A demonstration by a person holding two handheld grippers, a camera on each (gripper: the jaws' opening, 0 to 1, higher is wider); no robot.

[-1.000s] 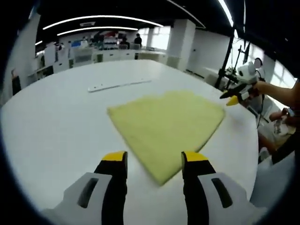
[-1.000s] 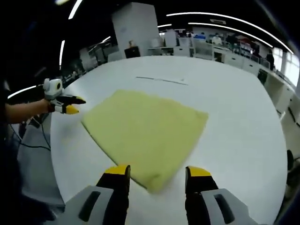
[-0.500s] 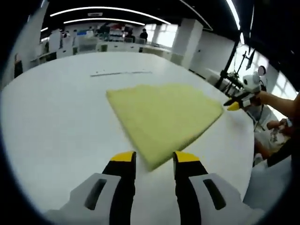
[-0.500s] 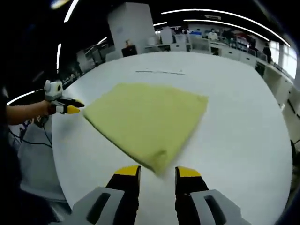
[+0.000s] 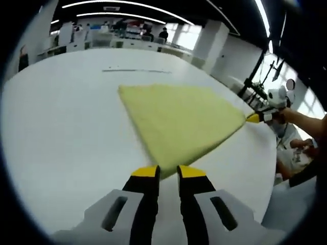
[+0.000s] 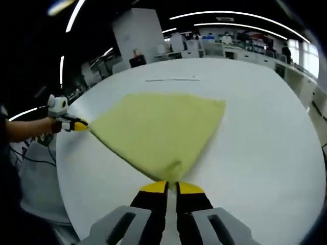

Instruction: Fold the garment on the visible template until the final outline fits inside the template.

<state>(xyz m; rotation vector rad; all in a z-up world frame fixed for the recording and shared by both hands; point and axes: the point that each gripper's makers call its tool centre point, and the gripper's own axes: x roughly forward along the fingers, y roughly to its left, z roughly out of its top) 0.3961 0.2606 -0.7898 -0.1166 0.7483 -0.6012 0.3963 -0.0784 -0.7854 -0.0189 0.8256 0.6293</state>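
Observation:
A yellow folded garment (image 5: 179,117) (image 6: 158,127) lies flat on the white round table (image 5: 61,127) (image 6: 265,153), roughly a four-cornered shape. My left gripper (image 5: 168,172) is closed down on the garment's near corner; in the right gripper view it sits at the cloth's left corner (image 6: 77,124). My right gripper (image 6: 171,186) pinches another corner, which puckers up slightly between the jaws; in the left gripper view it is at the cloth's right tip (image 5: 255,117). A thin pale template strip (image 5: 135,70) (image 6: 171,79) lies on the table beyond the garment.
The table edge curves close past the right gripper (image 5: 265,168) and near the left one (image 6: 61,168). A person's forearm (image 5: 306,120) (image 6: 25,127) reaches in from the side. Desks, pillars and people stand far behind the table.
Both grippers came down and forward onto the garment's corners, and their jaws went from wide open to closed on the cloth. The garment itself stayed in place.

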